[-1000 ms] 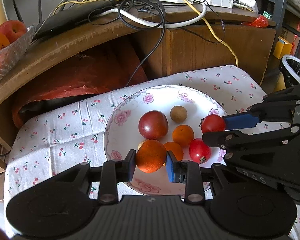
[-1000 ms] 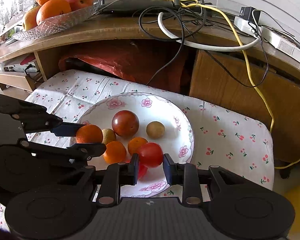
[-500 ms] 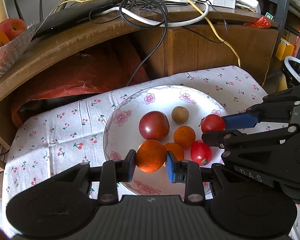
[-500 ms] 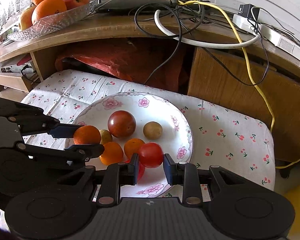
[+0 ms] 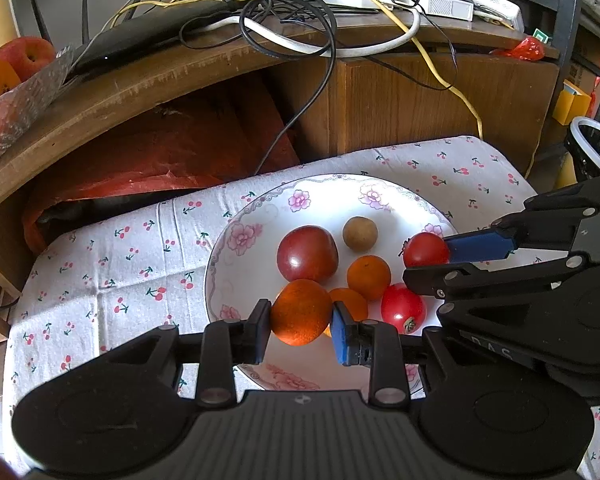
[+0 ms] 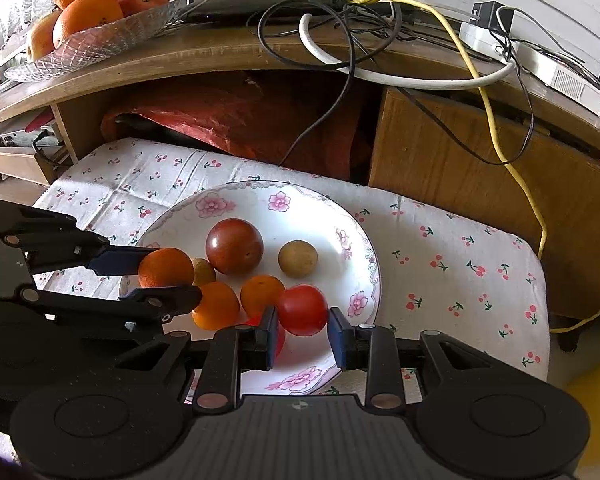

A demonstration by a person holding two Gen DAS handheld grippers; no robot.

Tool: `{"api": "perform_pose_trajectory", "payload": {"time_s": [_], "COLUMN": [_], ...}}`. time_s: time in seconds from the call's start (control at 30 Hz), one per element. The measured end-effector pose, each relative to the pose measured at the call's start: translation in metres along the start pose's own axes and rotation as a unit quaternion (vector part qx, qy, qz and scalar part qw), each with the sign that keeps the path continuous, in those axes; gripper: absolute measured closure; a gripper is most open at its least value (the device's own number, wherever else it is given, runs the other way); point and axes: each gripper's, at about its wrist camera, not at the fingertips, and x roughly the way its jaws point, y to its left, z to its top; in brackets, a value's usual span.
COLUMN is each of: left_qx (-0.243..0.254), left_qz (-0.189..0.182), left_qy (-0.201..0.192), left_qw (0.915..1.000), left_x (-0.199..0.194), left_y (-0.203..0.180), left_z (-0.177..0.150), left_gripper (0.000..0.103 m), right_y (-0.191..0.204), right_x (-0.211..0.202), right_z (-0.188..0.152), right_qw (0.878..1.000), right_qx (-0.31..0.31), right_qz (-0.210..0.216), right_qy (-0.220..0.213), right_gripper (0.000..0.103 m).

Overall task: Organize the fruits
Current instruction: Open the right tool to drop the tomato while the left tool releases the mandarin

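Above plate (image 5: pixel 236 280): gripped orange (image 5: pixel 300 312), tomato (image 6: pixel 302 309)

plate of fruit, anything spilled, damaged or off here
Nothing looks spilled or damaged. The floral plate sits flat on the cherry-print cloth, its fruit intact. The left tongs grip an orange; the right tongs grip a small tomato.

Left gripper (image 5: pixel 300 326) clamped on an orange (image 5: pixel 301 312), held over near edge of flowered plate (image 5: pixel 236 280). Right gripper (image 5: pixel 426 260) enters from right, pinching a small tomato (image 5: pixel 425 249). On plate: lg dark-red tomato (image 5: pixel 307 254), brown round fruit (image 5: pixel 360 233), two small oranges, another tomato (image 5: pixel 403 307). Cherry-print cloth (image 5: pixel 120 272) beneath.
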Motion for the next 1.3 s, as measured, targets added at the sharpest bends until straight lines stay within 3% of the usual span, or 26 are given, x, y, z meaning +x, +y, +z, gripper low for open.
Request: {"api": "perform_pose_trajectory", "payload": {"time_s": [0.83, 1.3], "left_qx": [0.006, 0.003], "left_qz": [0.007, 0.006], "left_qy": [-0.003, -0.010], "left_qw": [1.0000, 0.9999], "left_x": [-0.001, -0.009], "left_y": [-0.002, -0.003], "left_z": [0.000, 0.000], "left_gripper": [0.059, 0.056], "right_y": [-0.003, -0.006], "right_x": [-0.001, -0.011], "right_z": [-0.002, -0.002], "right_qw": [1.000, 0.999], "right_qx": [0.014, 0.022], "right_qz": [-0.013, -0.021], "right_qy": [-0.001, -0.016], "right_gripper": [0.077, 0.071]}}
